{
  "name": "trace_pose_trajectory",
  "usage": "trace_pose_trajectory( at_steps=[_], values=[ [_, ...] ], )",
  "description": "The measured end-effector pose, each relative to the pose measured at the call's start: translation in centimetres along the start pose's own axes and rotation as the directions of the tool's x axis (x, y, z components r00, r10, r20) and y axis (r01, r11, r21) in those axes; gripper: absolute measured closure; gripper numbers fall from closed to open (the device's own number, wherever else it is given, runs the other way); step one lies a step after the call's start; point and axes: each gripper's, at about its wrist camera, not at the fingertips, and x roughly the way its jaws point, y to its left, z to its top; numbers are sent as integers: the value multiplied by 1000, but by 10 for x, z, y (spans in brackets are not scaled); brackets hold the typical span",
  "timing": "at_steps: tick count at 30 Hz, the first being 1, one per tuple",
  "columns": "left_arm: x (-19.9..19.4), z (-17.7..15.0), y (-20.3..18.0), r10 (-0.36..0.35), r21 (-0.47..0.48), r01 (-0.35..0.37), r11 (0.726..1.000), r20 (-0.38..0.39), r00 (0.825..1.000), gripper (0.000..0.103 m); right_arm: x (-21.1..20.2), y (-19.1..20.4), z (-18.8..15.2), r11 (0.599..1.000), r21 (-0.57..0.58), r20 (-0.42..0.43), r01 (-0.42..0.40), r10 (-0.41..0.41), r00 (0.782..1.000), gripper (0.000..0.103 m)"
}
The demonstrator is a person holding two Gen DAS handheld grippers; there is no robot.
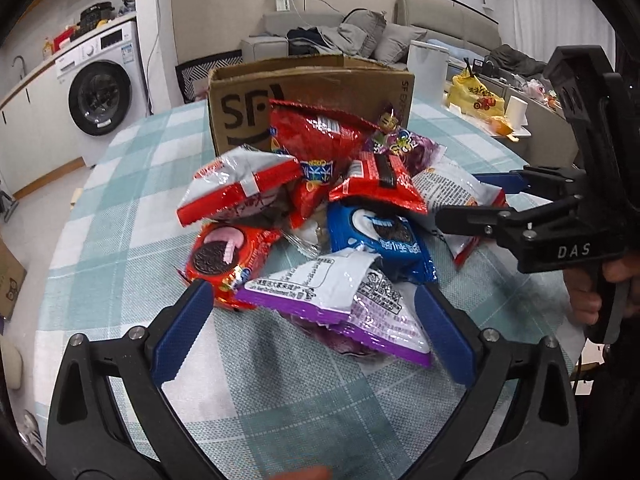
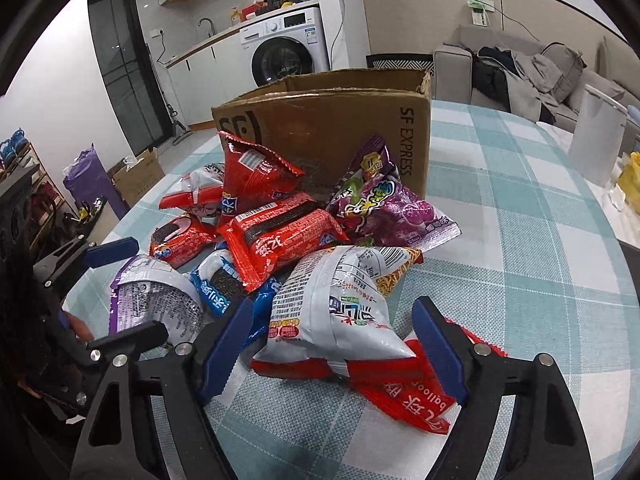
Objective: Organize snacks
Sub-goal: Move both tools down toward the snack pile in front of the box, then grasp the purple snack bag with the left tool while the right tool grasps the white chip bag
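Purple packet [image 1: 340, 312] between open left gripper [image 1: 316, 332]; white bag [image 2: 332, 312] between open right gripper [image 2: 340, 344]: close squarely, avoiding neighbours.

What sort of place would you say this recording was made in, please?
Most likely a small home or flat: a washing machine under a counter, a grey sofa strewn with clothes, and a table with a checked cloth.

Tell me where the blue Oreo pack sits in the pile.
In the left wrist view the blue Oreo pack lies mid-pile, right of the red Oreo pack, tucked under a red packet and behind the purple-edged packet.
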Motion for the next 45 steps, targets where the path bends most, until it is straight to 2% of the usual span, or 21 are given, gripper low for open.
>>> trace_pose_trajectory(
  at_steps=[2, 7, 14, 17, 20, 26, 38, 40, 45],
  values=[
    [4, 0, 0, -11, 3, 11, 1000, -16, 1000, 7, 4, 0, 1, 1000, -2, -9, 6, -6, 1000, 23],
    [9, 0, -4, -32, 19, 32, 999, -25, 999, 19, 9, 1, 3, 1000, -5, -26, 10, -10, 1000, 32],
    [8, 0, -5, -59, 12, 60, 998, -25, 998, 27, 9, 1, 0, 1000, -7, -27, 7, -8, 1000, 35],
    [7, -1, -5, -68, 5, 68, 998, -24, 997, 33, 7, 0, -1, 1000, 0, -20, 1, -2, 1000, 36],
    [5, -2, -5, -68, 9, 68, 998, -16, 998, 45, 6, 0, -2, 1000, 3, -13, -2, 2, 1000, 38],
    [3, -4, -5, -74, 21, 74, 997, 0, 997, 51, 0, -2, -5, 1000, 22, 7, -17, 16, 1000, 41],
    [-4, -3, 2, -104, -19, 105, 994, 30, 994, 56, -17, -8, -12, 997, 54, 53, -58, 55, 997, 52],
    [-7, -3, 2, -106, -19, 107, 994, 38, 994, 62, -19, -8, -13, 997, 48, 55, -61, 58, 997, 55],
    [-9, -3, 3, -108, -24, 109, 994, 40, 993, 62, -31, -7, -18, 998, 38, 63, -57, 55, 997, 60]
  ],
)
